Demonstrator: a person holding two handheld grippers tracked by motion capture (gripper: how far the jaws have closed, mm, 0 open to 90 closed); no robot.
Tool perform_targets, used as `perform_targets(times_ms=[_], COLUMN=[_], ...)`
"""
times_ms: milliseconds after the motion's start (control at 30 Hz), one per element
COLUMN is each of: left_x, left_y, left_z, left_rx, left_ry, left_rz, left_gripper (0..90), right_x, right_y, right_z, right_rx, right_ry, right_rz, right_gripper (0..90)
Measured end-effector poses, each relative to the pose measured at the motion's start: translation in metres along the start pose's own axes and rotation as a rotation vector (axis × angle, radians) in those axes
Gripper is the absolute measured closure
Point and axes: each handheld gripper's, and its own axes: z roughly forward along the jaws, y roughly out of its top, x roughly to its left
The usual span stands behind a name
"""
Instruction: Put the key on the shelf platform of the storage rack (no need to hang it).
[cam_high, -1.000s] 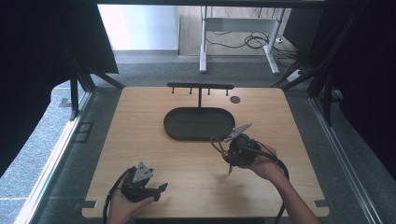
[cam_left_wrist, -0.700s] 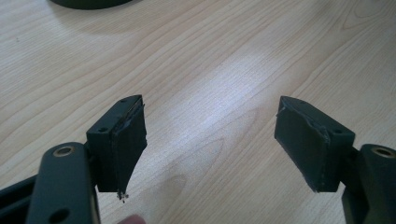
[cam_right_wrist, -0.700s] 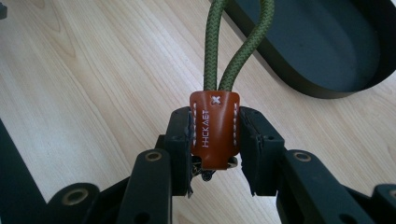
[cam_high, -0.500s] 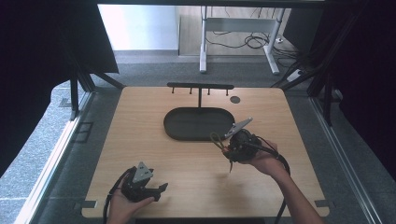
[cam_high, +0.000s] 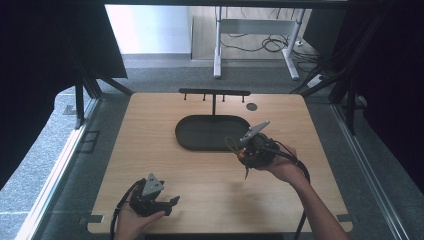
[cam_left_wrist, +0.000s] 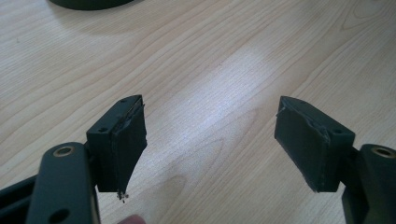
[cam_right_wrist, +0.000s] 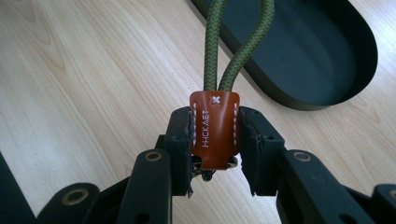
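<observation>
One counter (cam_high: 165, 165), a pale wood-grain slab with rounded corners, carries everything shown. One oval tray (cam_high: 212, 132), dark, matte and low-walled, lies just ahead of the right claw (cam_high: 239, 150) and well ahead and to the right of the left claw (cam_high: 172, 202). Behind the tray stands one black T-shaped rack (cam_high: 214, 93), a slim post with a crossbar bearing small pegs; one dark round disc (cam_high: 252, 106) lies flat beside its right end.

Two claws are present, each black with flat padded jaws. The right claw is closed on one tan leather tab (cam_right_wrist: 215, 128), stitched in white along both edges, with a stamped cross and lettering. From the tab's top, one olive braided cord (cam_right_wrist: 236, 46) rises as two strands, forming a loop that leads away from the jaws towards the tray's near rim. The tab sits squarely between the pads, held above the bare counter; small metal parts show below it, too hidden to identify.

The left claw rests low over the counter, jaws spread wide, with nothing between them. Nothing obstructs either claw.
</observation>
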Motion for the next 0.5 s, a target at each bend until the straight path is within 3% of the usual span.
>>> perform_targets(times_ms=[500], left_x=[-0.0008], left_y=[0.0001], left_z=[0.0009], left_rx=[0.003], left_ry=[-0.002], left_rz=[0.001], left_gripper=[25.6], right_x=[-0.0085], right_y=[0.0059], right_z=[0.0009], right_rx=[0.009], right_ry=[-0.005], right_rz=[0.011], right_gripper=[66.4])
